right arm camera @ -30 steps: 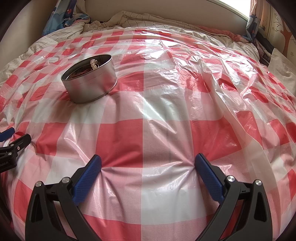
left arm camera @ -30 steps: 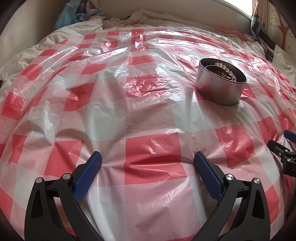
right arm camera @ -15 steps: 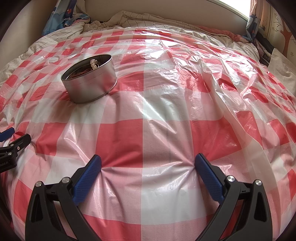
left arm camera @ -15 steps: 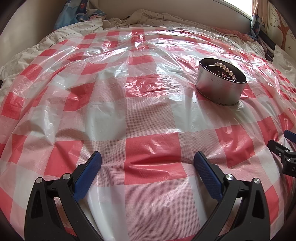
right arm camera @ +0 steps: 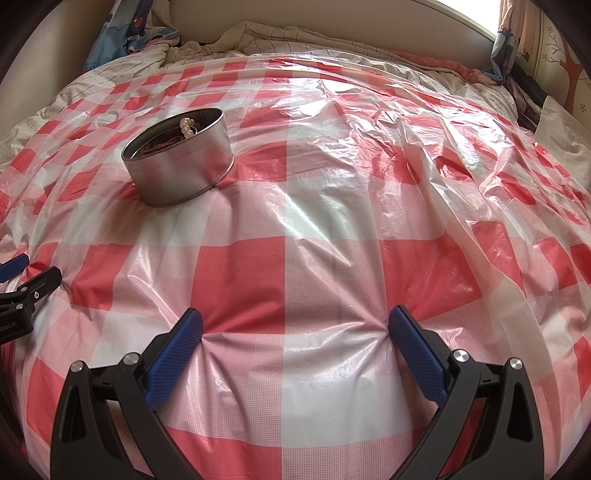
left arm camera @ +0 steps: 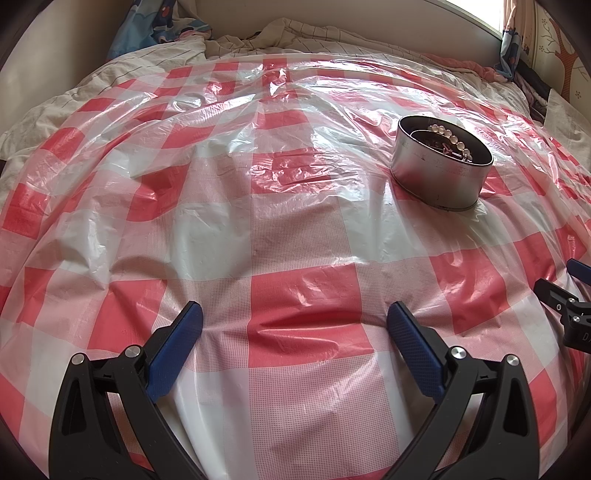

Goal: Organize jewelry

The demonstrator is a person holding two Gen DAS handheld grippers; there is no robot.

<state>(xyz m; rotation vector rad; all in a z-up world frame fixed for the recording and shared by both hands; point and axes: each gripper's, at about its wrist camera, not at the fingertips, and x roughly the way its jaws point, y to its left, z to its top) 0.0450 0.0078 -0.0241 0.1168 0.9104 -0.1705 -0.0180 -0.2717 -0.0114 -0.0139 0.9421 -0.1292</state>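
**Nothing moving; jewelry sitting in tin**

Holding same pose as a second ago: no shift in either view, tin in the same spot, both tools parked. Looking like the end of the job, or a pause, judging by no loose pieces showing anywhere on the sheet.

Left gripper (left arm camera: 291, 319) resting low over the sheet (left arm camera: 295, 229), jaws spread wide, gripping nothing. Right gripper (right arm camera: 293, 319) doing the same, wide and empty, fingertips pressing slightly into the sheet and puckering it. Also showing at the right edge of the left view, well apart from the tin.

Tin (left arm camera: 441, 173) sitting upright on the sheet, ahead-right of the left gripper, ahead-left of the right one, well apart from both. Round, low-walled, brushed metal, dull shine, thin rim at the base, no lid. Sinking a little into the soft bed underneath.

Beads (left arm camera: 448, 138) lying inside against the far wall: small, round, pearly, glossy, strung in a curve. Something darker, reddish and cord-like (right arm camera: 162, 146) tangling beside them; too small for telling more.

Sheet being thin plastic, red-and-white check, glossy, crinkling and throwing glare. Rumpled bedding (right arm camera: 258, 35) bunching behind it.
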